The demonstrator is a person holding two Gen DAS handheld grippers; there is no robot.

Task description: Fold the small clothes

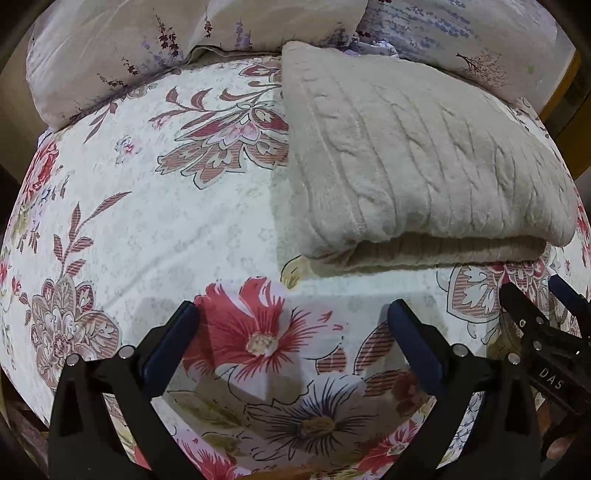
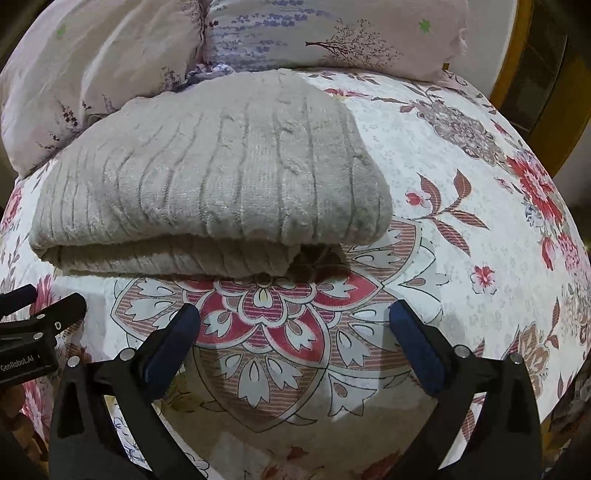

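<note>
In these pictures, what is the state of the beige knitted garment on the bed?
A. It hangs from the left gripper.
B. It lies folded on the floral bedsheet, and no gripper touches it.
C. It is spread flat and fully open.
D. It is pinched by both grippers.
B: the beige knitted garment lies doubled over on the floral bedsheet, its layers stacked at the near edge, while the left gripper and right gripper are open and apart from it.

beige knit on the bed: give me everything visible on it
The beige garment looks like a soft, plush cable-knit, with raised ribs and twisted cable lines running across its top. It is folded into a thick, roughly rectangular bundle, with layered edges stacked along the near side, facing the cameras. It lies flat on the floral bedsheet, its far end against the pillows. Neither claw touches it; both sit open short of its near edge.
</note>
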